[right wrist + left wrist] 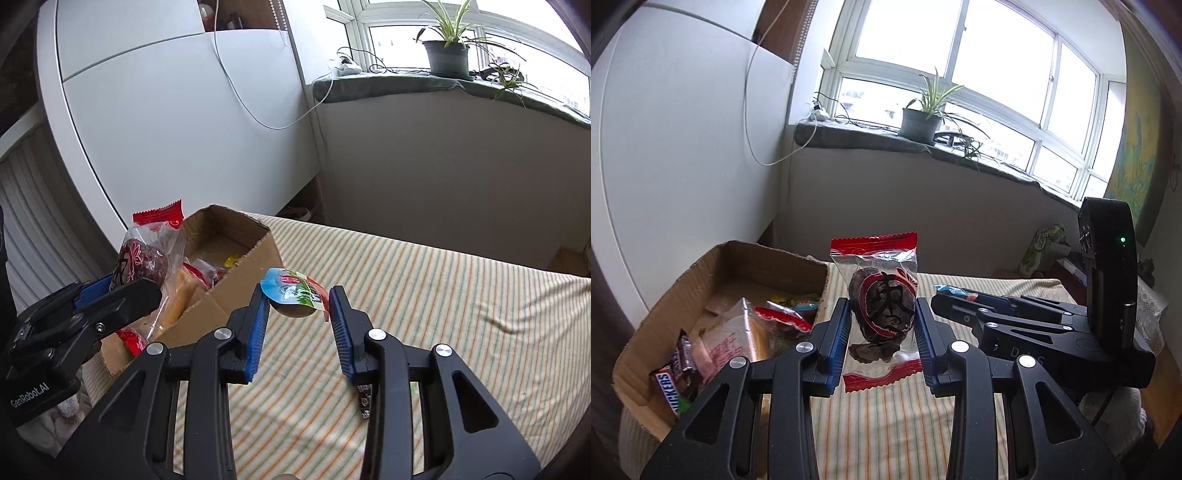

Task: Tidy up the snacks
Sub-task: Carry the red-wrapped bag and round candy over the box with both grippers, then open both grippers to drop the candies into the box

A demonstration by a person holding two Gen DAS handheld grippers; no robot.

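Note:
My left gripper (881, 310) is shut on a clear packet with red ends and a dark dried snack (882, 306), held upright above the striped cloth. The same packet (142, 258) shows at the left of the right wrist view, over the cardboard box (236, 266). My right gripper (298, 299) is shut on a small sealed cup with a blue, red and green lid (293, 293), lifted off the cloth just right of the box. In the left wrist view the right gripper (955, 291) is at the right, and the blue lid peeks from its tip.
The open cardboard box (713, 269) holds several wrapped snacks, among them a Snickers bar (670, 391). A striped cloth (443, 295) covers the work surface. A white cabinet (166, 122) stands behind the box. A potted plant (921, 118) sits on the windowsill.

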